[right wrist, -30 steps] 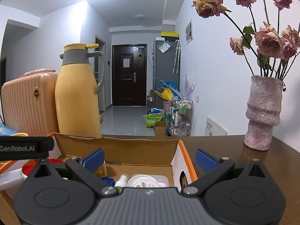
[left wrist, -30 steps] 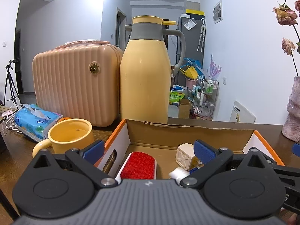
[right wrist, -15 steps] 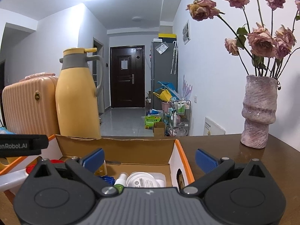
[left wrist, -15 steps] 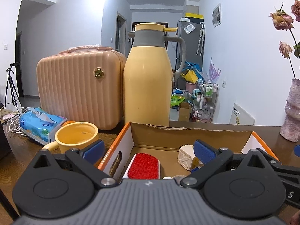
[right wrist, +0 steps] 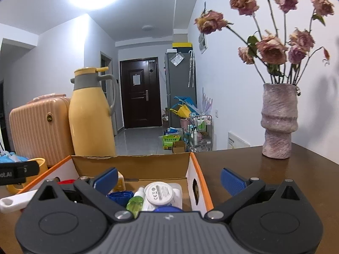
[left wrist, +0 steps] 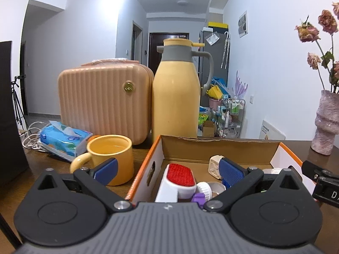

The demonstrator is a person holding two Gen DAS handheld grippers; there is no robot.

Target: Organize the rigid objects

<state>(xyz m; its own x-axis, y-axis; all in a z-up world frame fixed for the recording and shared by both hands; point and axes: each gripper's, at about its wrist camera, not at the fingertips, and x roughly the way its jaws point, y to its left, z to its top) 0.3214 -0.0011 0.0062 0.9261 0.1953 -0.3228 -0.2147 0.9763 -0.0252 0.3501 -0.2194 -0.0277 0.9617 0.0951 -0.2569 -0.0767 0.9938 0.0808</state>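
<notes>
An open cardboard box with orange rims sits on the brown table. In the left wrist view it holds a white brush with a red pad, a white lattice cube, a white cap and a purple piece. My left gripper is open above the box's near left corner, holding nothing. The right wrist view shows the box with a white round jar, a green spray bottle and a blue item. My right gripper is open and straddles the box's right wall.
A yellow mug stands just left of the box, with a blue tissue pack beyond it. Behind the box are a tall yellow thermos and a peach ribbed case. A pink vase of dried roses stands at the right.
Both grippers have drawn back from the box and risen a little, so more of its contents show. Both stayed open and nothing was taken hold of.
</notes>
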